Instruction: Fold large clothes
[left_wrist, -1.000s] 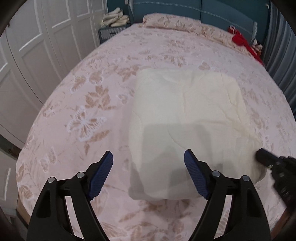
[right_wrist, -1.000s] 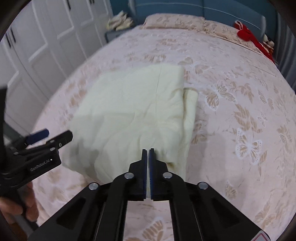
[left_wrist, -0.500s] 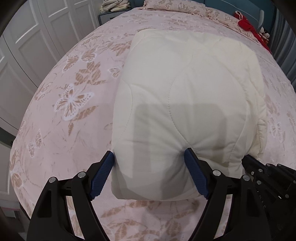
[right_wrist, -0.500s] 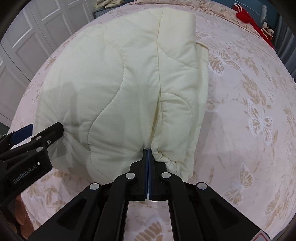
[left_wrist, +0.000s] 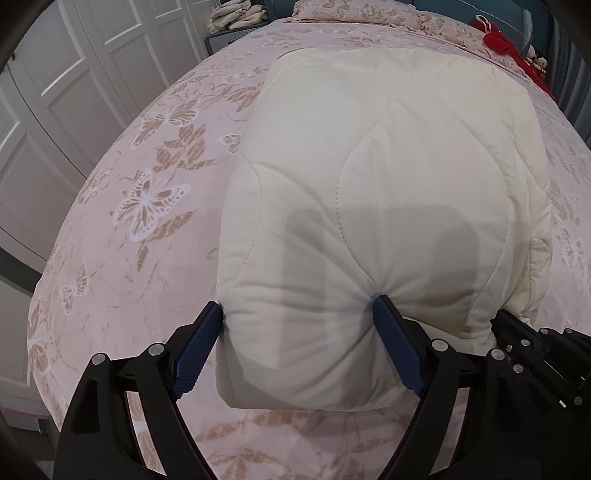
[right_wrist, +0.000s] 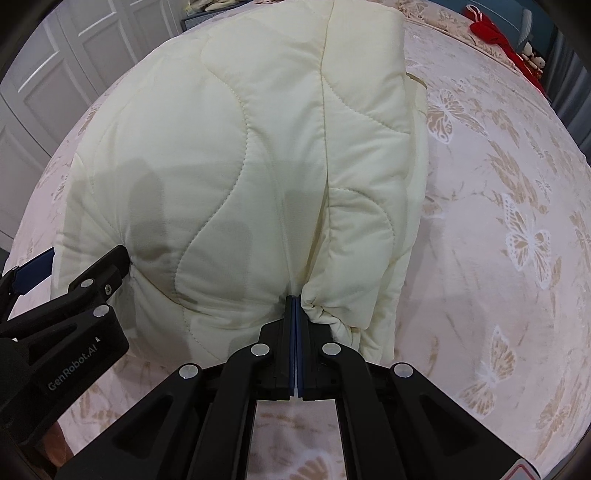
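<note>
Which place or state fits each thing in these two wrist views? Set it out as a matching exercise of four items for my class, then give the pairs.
Things
1. left gripper
2. right gripper
3. cream quilted garment
4. red item

Places or states
A. lies far off by the pillows at the head of the bed
B. shut, pinching the garment's near edge
C. folded into a bundle on the butterfly bedspread
D. open wide, one finger at the bundle's left side, the other pressed into its near edge

Pairs: 1-D, 2-B, 3-C, 4-A
</note>
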